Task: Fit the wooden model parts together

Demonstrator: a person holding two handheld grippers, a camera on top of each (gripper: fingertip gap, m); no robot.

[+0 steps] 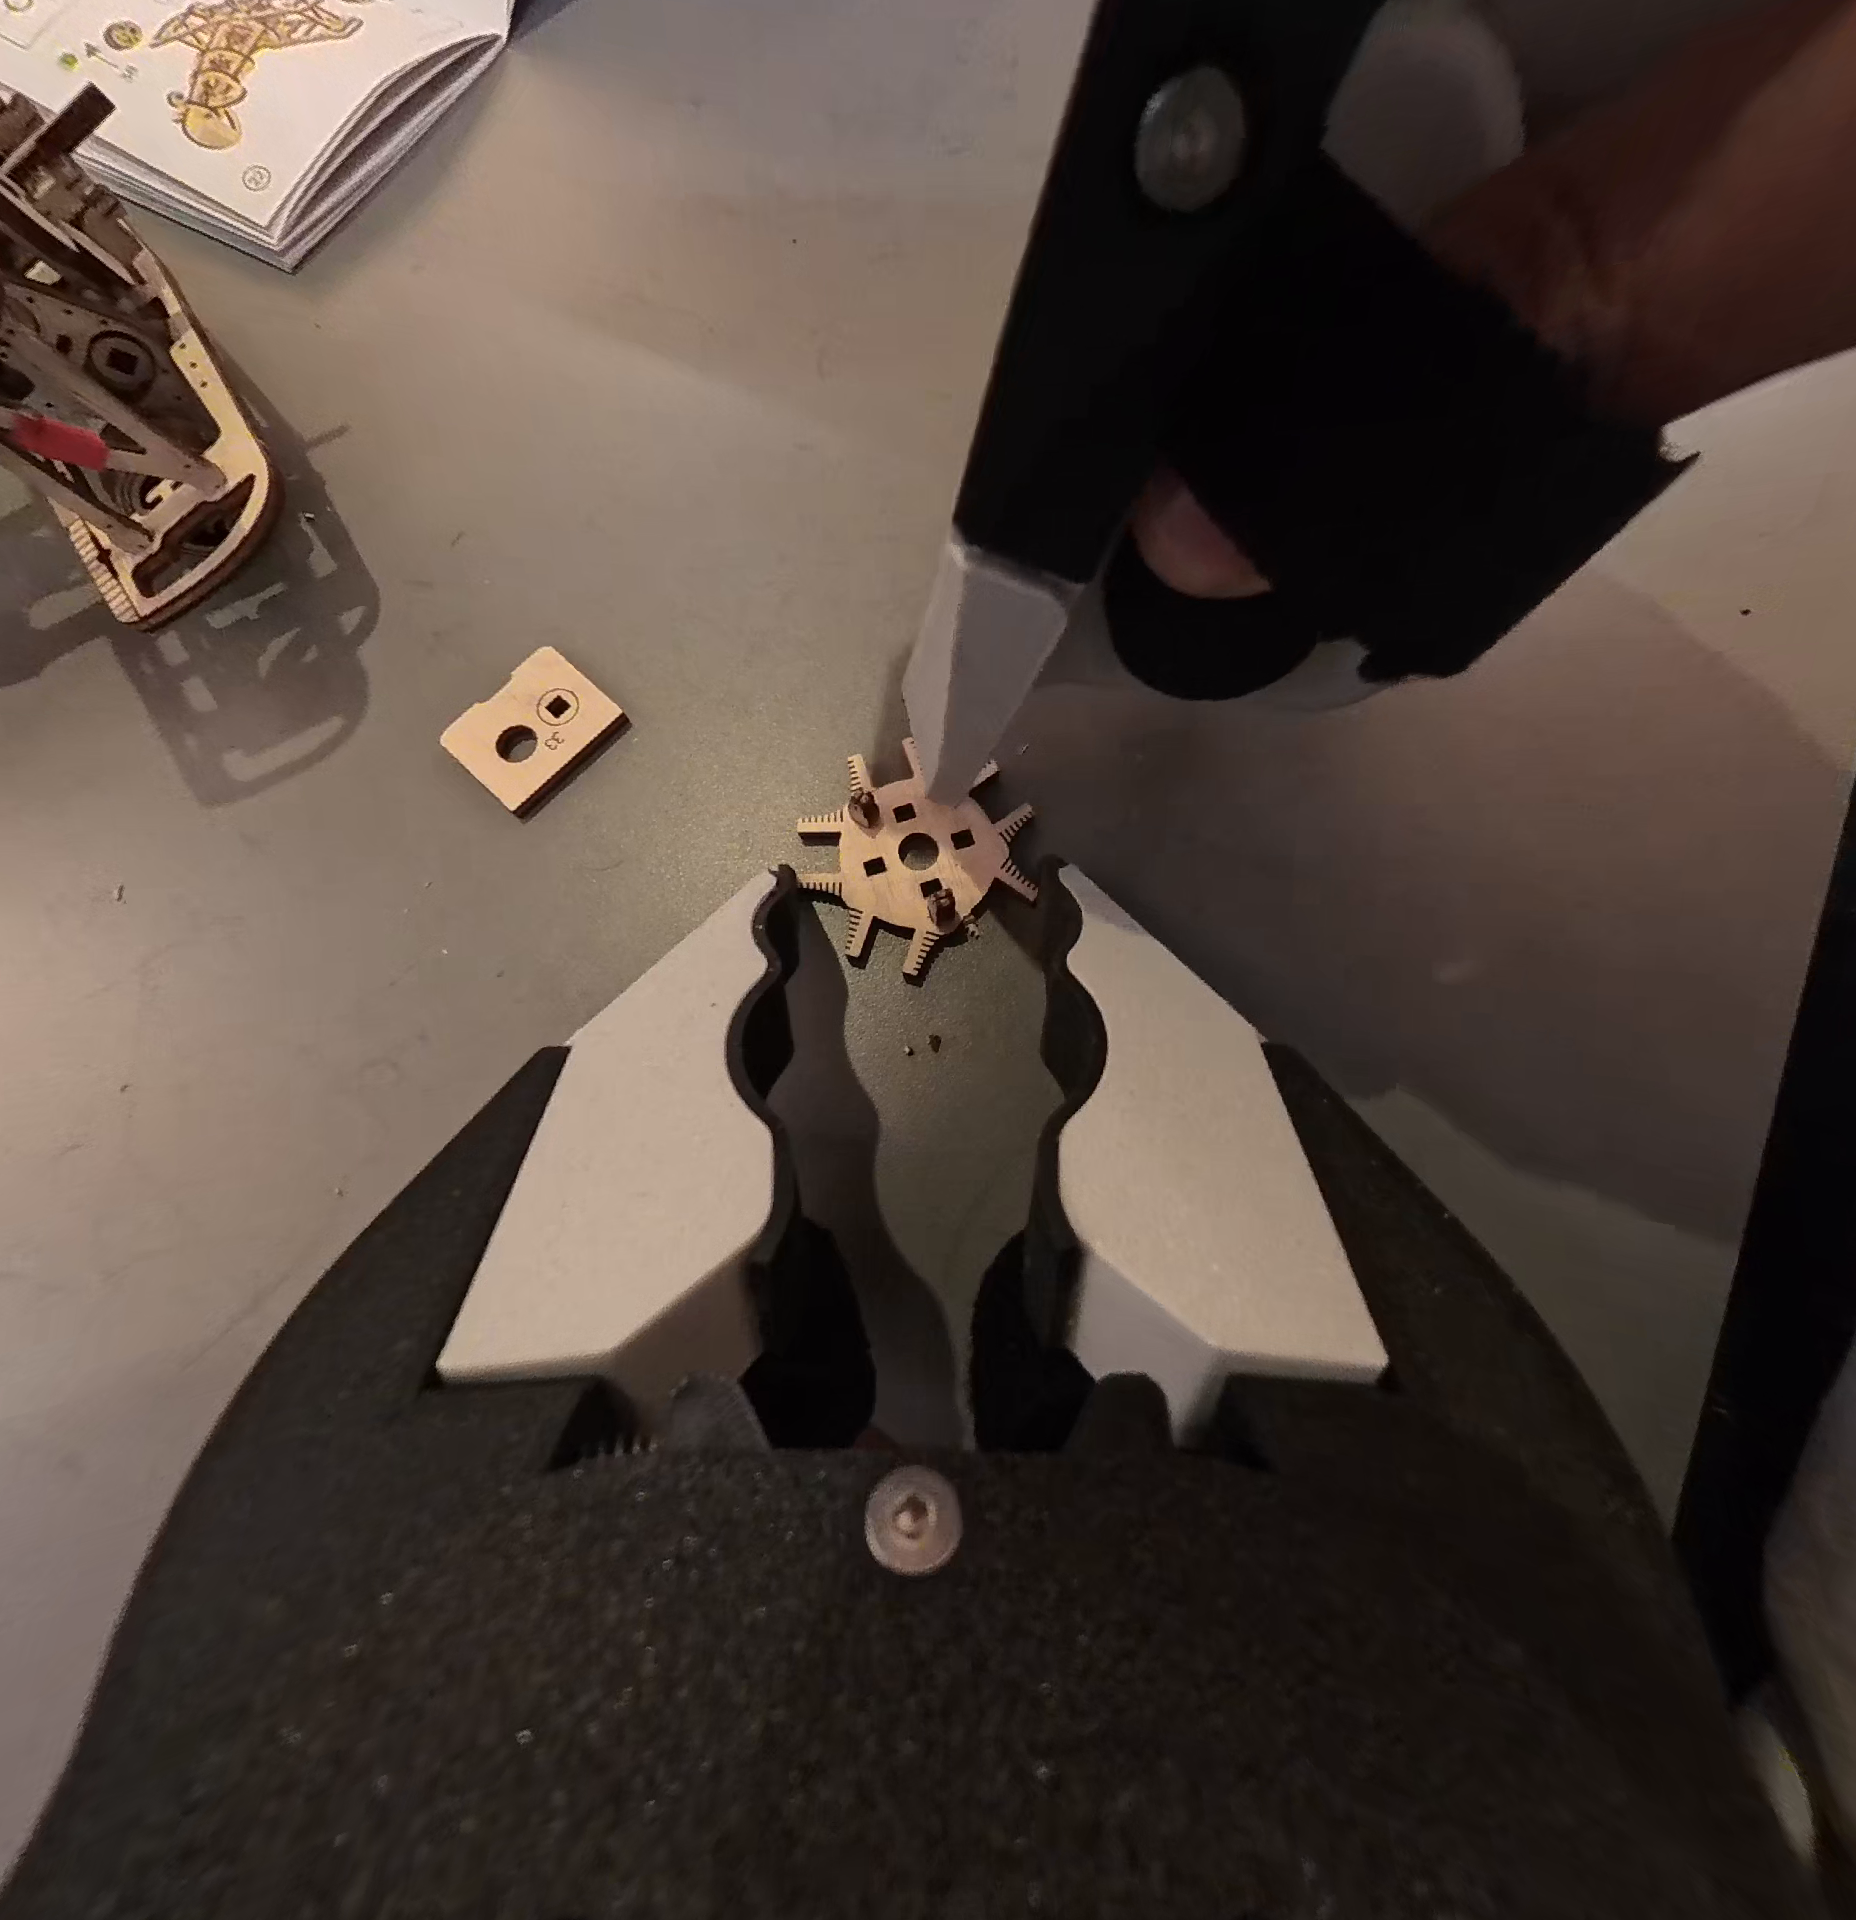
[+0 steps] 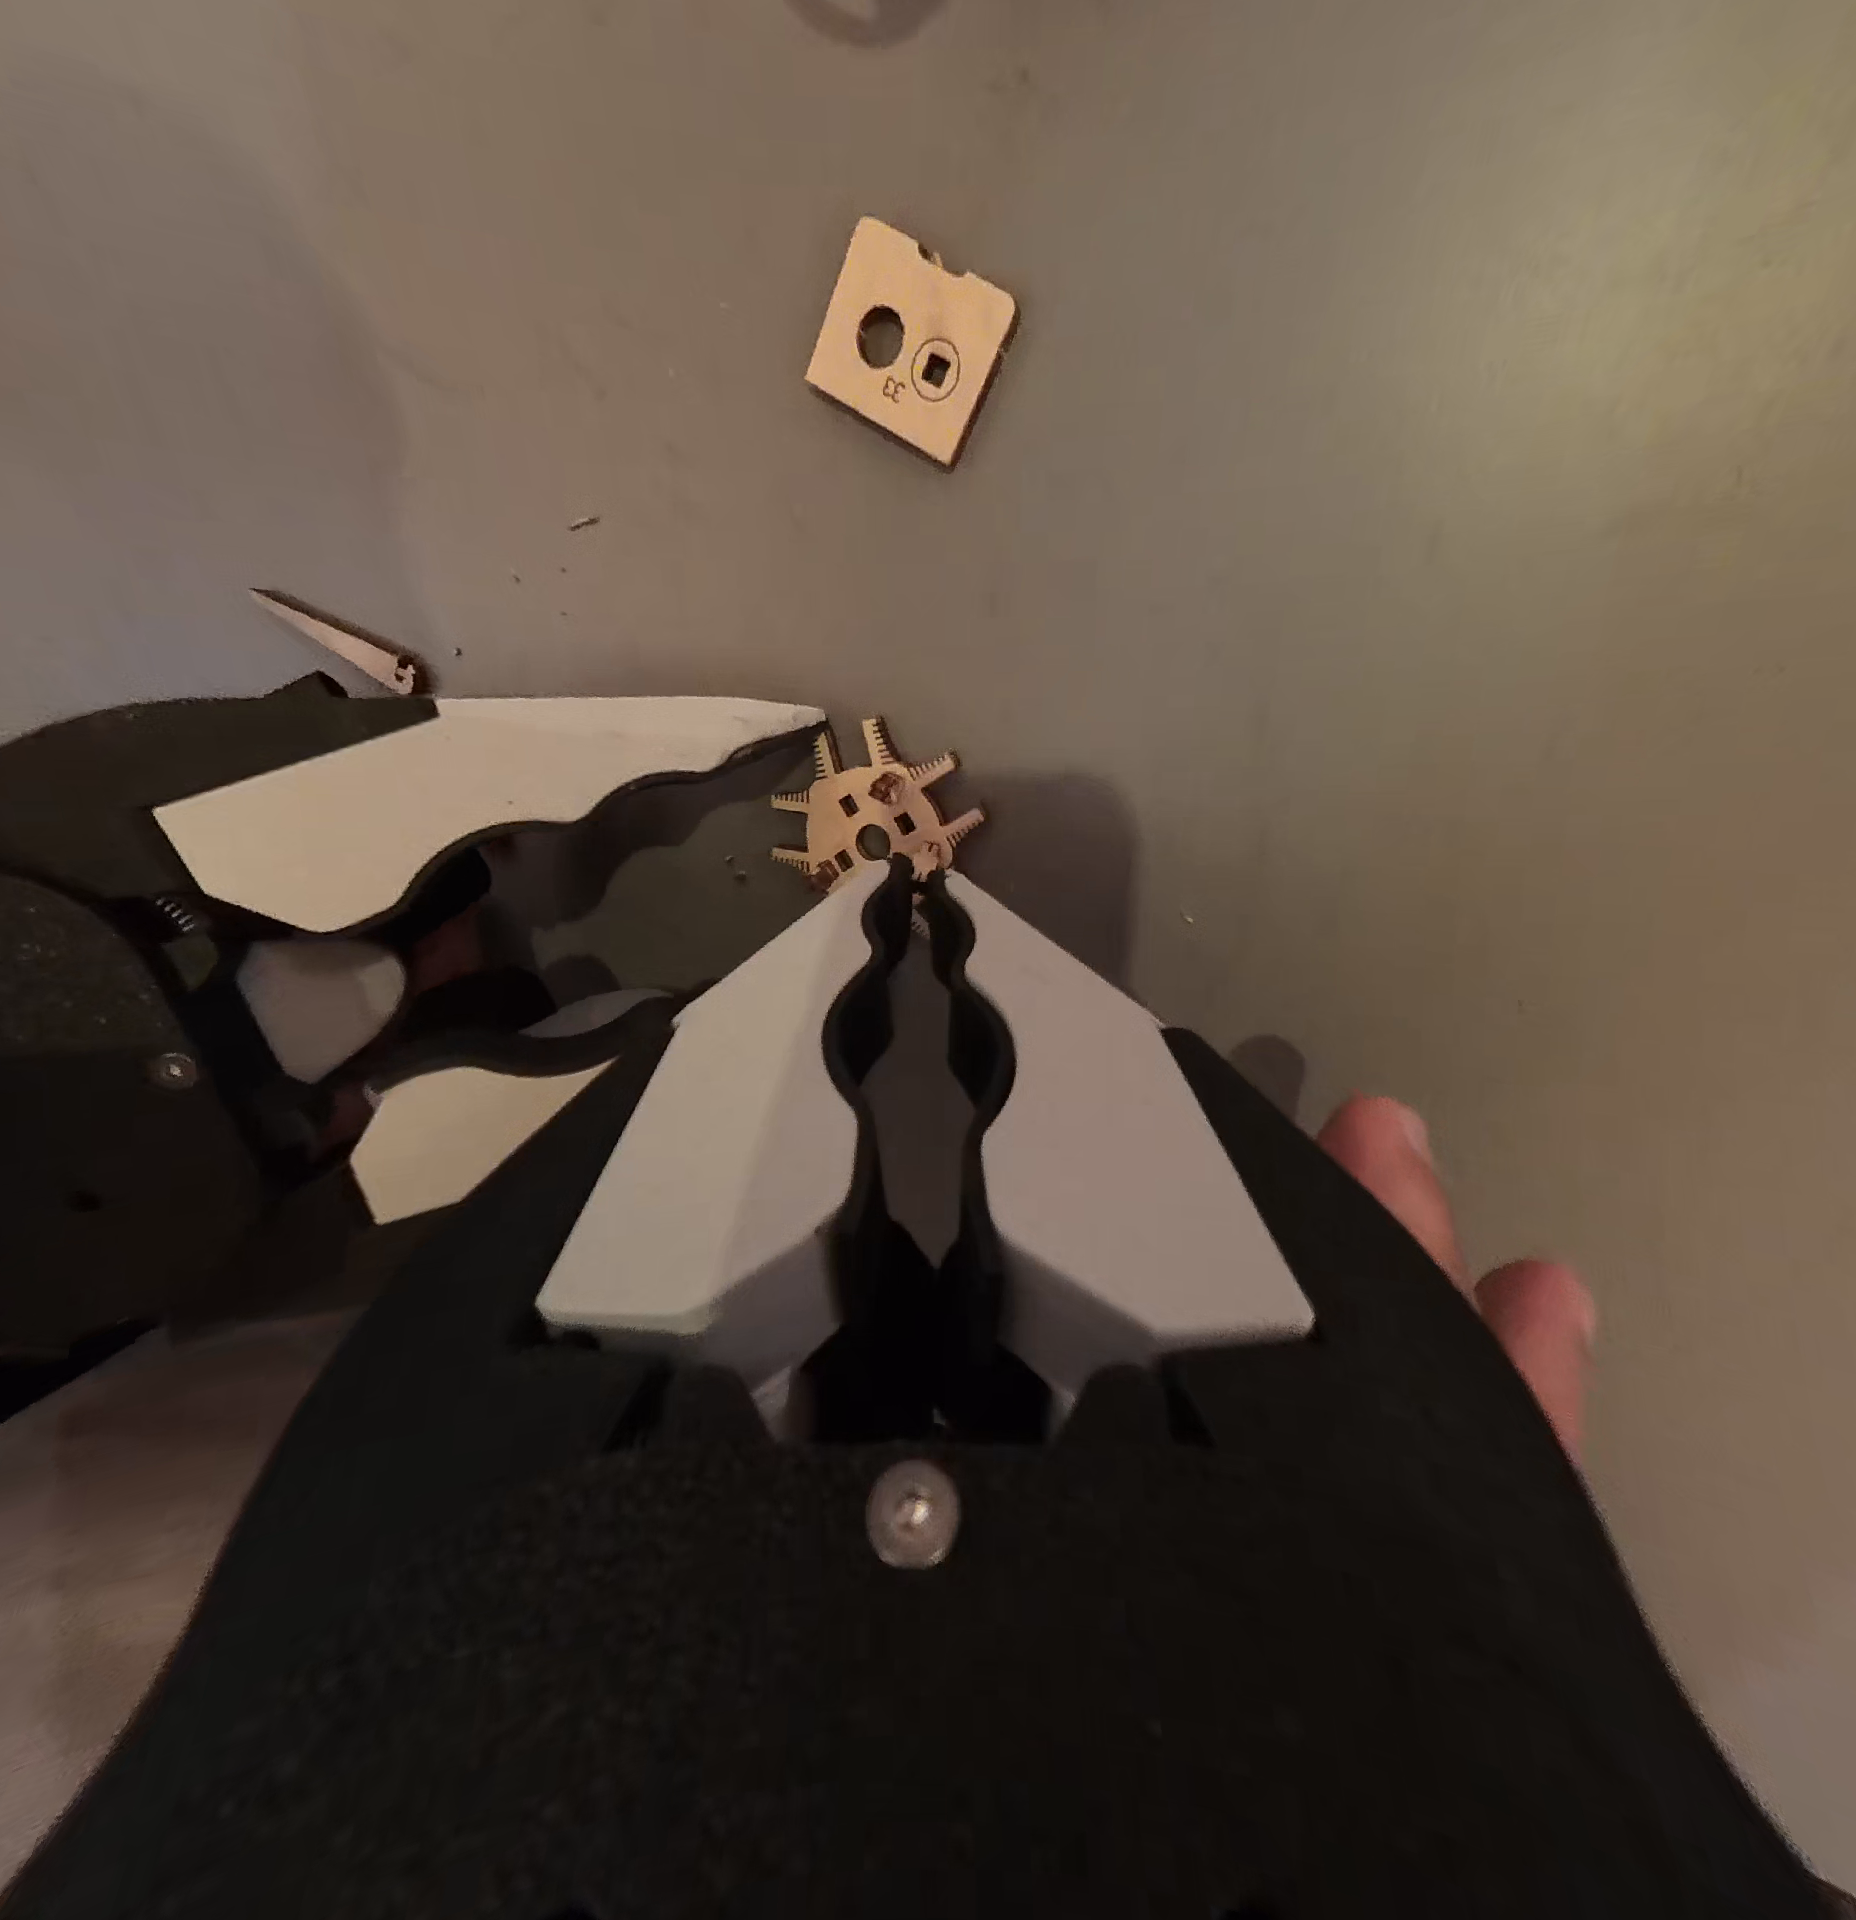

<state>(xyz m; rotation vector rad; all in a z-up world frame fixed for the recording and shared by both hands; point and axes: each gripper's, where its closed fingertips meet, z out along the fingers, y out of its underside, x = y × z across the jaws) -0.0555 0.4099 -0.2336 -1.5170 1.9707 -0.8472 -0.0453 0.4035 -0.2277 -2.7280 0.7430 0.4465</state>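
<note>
A small wooden gear (image 1: 919, 852) with toothed spokes and two short pegs lies flat on the grey table. My left gripper (image 1: 919, 881) is open and empty, with its fingertips on either side of the gear's near edge. My right gripper (image 2: 913, 875) comes down from the far side. Its jaws are closed to a narrow gap at the gear's (image 2: 862, 821) rim, seemingly pinching a small peg (image 2: 926, 854) there. Its pointed tip (image 1: 950, 774) touches the gear in the left wrist view. The open left gripper's finger (image 2: 488, 790) also shows in the right wrist view.
A square wooden plate with two holes (image 1: 534, 732) (image 2: 908, 343) lies left of the gear. A partly built wooden model (image 1: 103, 395) and an open instruction booklet (image 1: 311, 104) sit at the far left. A thin wooden sliver (image 2: 337, 644) lies beyond the left gripper. A person's fingers (image 2: 1423, 1226) hold the right gripper. Left and right tips are no more than a few centimetres apart. The thin wooden sliver (image 2: 337, 644) sits 12 cm or so from the ends of my left fingers.
</note>
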